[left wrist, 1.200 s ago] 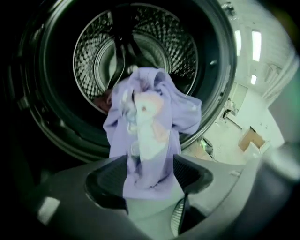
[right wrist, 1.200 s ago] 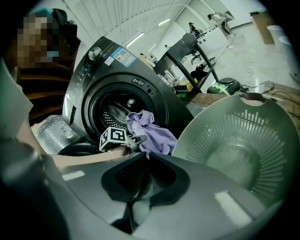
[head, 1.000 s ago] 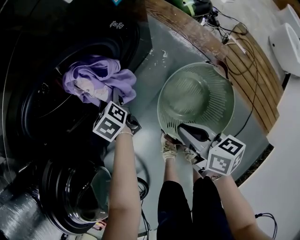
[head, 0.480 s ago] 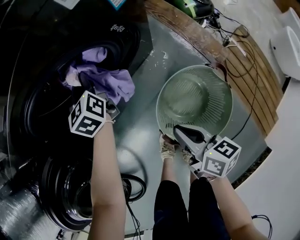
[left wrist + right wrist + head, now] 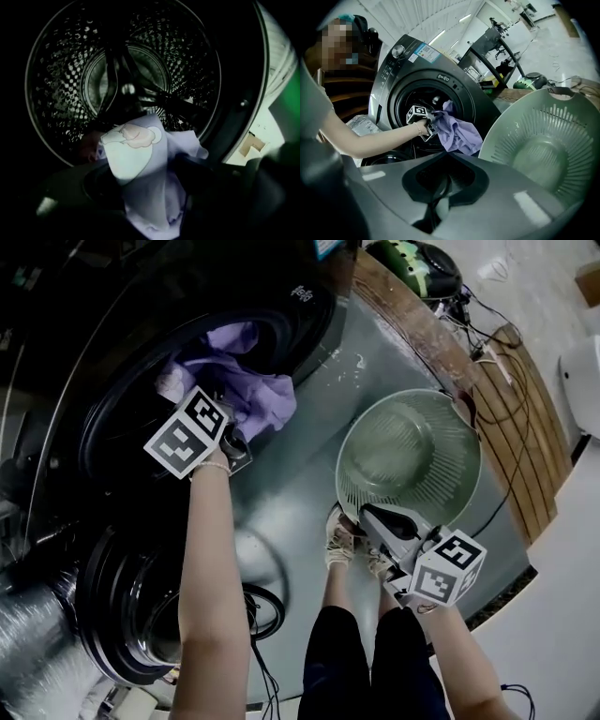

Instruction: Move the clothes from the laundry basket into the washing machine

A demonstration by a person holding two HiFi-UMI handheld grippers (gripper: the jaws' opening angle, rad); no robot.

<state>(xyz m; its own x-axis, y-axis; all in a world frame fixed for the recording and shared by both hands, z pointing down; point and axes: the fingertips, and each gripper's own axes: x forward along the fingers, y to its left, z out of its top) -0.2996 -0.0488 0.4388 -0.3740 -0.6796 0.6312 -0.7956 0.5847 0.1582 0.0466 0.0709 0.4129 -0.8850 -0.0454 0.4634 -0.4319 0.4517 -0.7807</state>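
Note:
A purple garment (image 5: 251, 390) hangs over the lip of the washing machine's drum opening (image 5: 122, 418). My left gripper (image 5: 244, 432) is shut on it at the opening. In the left gripper view the garment (image 5: 140, 159) rises from my left gripper (image 5: 154, 213) toward the perforated drum (image 5: 61, 70). The right gripper view shows the left gripper (image 5: 427, 126) and garment (image 5: 459, 132) at the door. The pale green laundry basket (image 5: 410, 451) shows nothing inside. My right gripper (image 5: 363, 517) sits shut at its near rim; the right gripper (image 5: 437, 206) has nothing visible between its jaws.
The washer's round door (image 5: 141, 615) hangs open at lower left, beside a foil duct (image 5: 37, 657). Cables (image 5: 267, 606) lie on the metal floor plate. My feet (image 5: 342, 535) stand by the basket. A wooden ledge (image 5: 441, 334) with cords runs behind it.
My left gripper has carried the purple garment up and into the drum opening. The right gripper stays at the basket's rim.

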